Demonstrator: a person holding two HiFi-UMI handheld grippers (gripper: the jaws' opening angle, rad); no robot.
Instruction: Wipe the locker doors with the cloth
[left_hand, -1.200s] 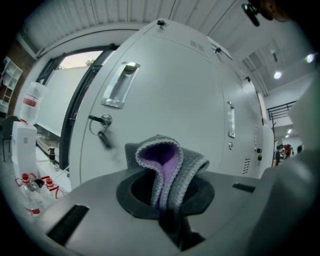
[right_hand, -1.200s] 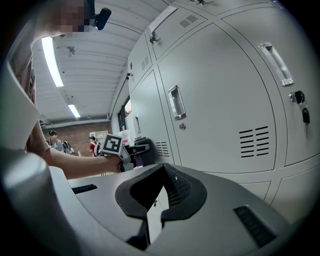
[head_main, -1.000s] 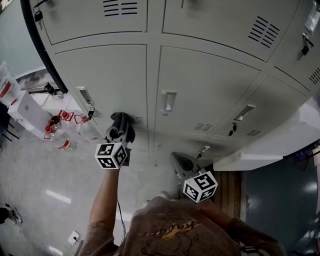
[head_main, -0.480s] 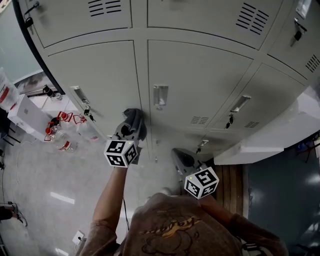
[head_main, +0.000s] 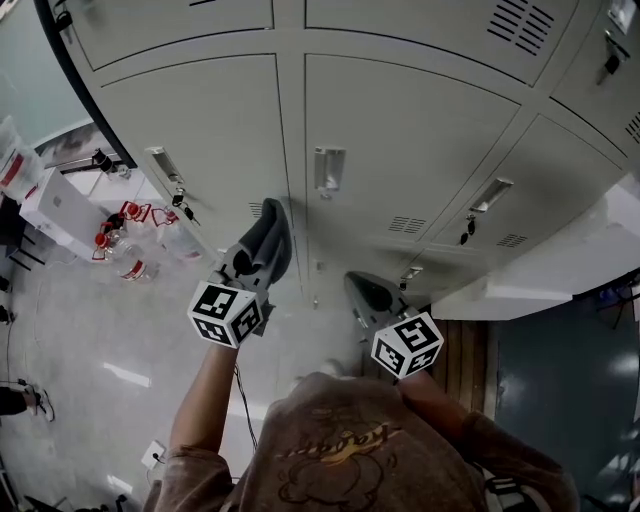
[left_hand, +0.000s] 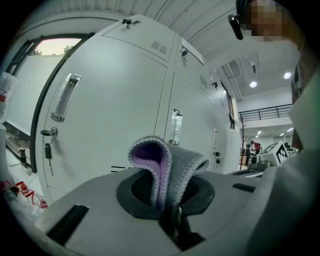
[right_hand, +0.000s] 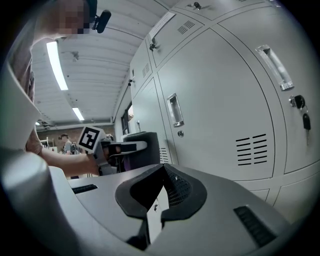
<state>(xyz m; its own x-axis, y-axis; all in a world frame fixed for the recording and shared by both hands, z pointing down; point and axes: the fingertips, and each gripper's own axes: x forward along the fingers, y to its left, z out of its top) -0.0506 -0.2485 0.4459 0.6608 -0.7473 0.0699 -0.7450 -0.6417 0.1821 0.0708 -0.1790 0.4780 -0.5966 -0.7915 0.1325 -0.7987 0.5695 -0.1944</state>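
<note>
Grey metal locker doors (head_main: 400, 130) fill the head view. My left gripper (head_main: 255, 258) is shut on a dark grey cloth (head_main: 272, 235) and holds it against the bottom of the left door, by the seam to the middle door. In the left gripper view the cloth (left_hand: 167, 167) is folded, purple inside, and sticks up from the shut jaws of the left gripper (left_hand: 169, 212). My right gripper (head_main: 362, 295) hangs lower, off the doors, shut and holding nothing. In the right gripper view, the right gripper (right_hand: 161, 172) faces a vented door (right_hand: 225, 110), and the left gripper (right_hand: 125, 148) shows to the left.
Keys hang from the left door's lock (head_main: 180, 203). On the floor at the left stand bottles with red caps (head_main: 120, 250) and a white box (head_main: 55, 205). A white ledge (head_main: 520, 290) juts out at the lower right. Recessed handles (head_main: 328, 168) sit on each door.
My left gripper has slid the cloth to the right along the left door, toward the seam. The right gripper has hardly moved.
</note>
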